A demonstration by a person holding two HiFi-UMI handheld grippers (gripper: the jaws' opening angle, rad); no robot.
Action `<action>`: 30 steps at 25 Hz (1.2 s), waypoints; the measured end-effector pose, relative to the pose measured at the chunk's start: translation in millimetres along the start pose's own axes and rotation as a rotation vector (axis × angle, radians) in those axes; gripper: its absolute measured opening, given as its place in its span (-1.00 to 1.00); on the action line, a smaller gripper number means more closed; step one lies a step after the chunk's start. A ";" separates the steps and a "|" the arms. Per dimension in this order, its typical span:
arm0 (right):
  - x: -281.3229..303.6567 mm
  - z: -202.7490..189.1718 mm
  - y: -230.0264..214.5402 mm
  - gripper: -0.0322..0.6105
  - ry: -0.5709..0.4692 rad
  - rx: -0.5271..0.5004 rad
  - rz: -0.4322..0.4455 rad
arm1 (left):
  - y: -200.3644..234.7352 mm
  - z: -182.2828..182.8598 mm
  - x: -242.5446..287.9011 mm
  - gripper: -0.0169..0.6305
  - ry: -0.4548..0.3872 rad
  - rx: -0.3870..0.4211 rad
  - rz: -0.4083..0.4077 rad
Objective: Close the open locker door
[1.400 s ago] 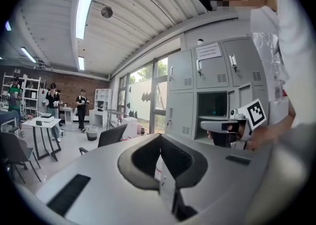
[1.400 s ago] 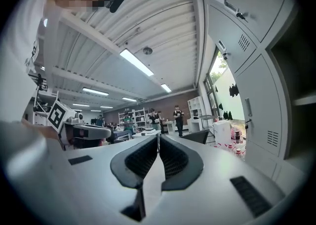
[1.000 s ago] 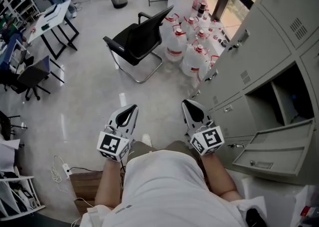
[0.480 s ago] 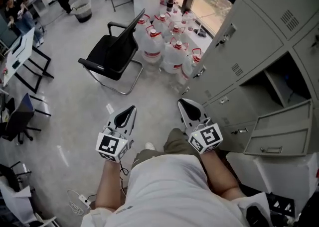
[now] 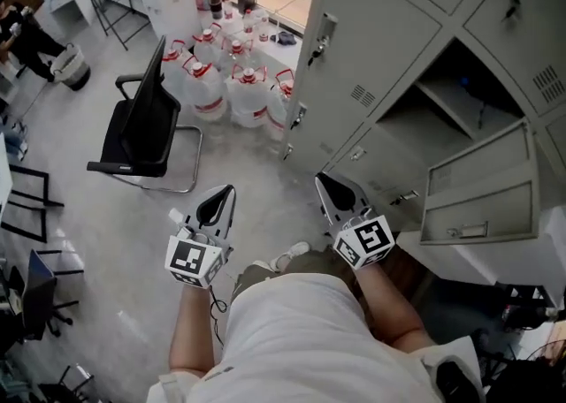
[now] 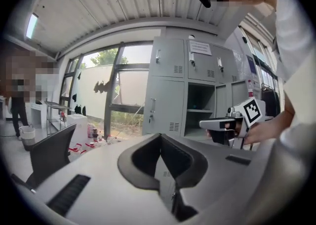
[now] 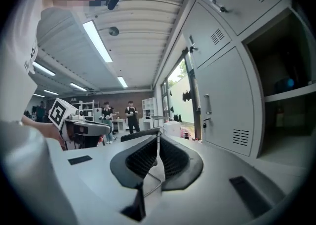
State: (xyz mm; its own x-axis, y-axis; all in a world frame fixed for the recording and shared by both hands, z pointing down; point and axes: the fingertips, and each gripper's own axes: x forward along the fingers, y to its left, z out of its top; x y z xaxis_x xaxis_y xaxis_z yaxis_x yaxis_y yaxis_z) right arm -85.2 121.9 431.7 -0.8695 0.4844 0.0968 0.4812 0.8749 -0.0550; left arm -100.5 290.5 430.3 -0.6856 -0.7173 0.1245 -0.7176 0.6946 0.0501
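Observation:
The grey locker bank [image 5: 371, 48] fills the right of the head view. One door [image 5: 478, 187] hangs swung out, baring a dark compartment with a shelf [image 5: 442, 105]. My left gripper [image 5: 218, 204] and right gripper [image 5: 331, 191] are held side by side in front of my body, short of the lockers, both shut with nothing between their jaws. The left gripper view has its jaws [image 6: 160, 139] closed, the open compartment [image 6: 200, 105] ahead and the right gripper [image 6: 232, 123] beside it. Past the closed jaws [image 7: 158, 139] in the right gripper view, a closed door [image 7: 222, 100] stands next to the open compartment [image 7: 284, 88].
A black chair [image 5: 141, 127] stands on the floor at left. Several water jugs [image 5: 234, 83] cluster by the window beside the lockers. Tables and a bin [image 5: 69, 65] lie far left. People [image 7: 118, 115] stand at the back of the room.
The head view has swung right toward the lockers, so the chair and jugs slid left and the open door sits nearer the centre. Both grippers stay shut at the same spacing.

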 end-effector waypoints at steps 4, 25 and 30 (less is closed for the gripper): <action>-22.2 0.6 -52.2 -0.82 -0.006 0.013 -0.112 | -27.8 6.5 65.5 -0.94 0.016 0.021 -0.132; -181.3 -21.1 -195.7 -0.82 -0.040 0.115 -0.763 | -221.7 18.0 274.3 -0.94 0.073 0.133 -0.843; -215.2 -26.3 -191.3 -0.82 -0.052 0.146 -0.958 | -258.3 11.3 280.7 -0.94 0.103 0.161 -1.043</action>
State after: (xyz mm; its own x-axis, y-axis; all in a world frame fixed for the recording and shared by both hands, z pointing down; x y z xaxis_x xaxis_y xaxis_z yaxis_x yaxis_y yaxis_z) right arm 12.8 -149.7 447.6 -0.8911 -0.4373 0.1213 -0.4492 0.8880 -0.0989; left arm -109.1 -90.9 441.0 0.2871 -0.9409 0.1797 -0.9579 -0.2828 0.0498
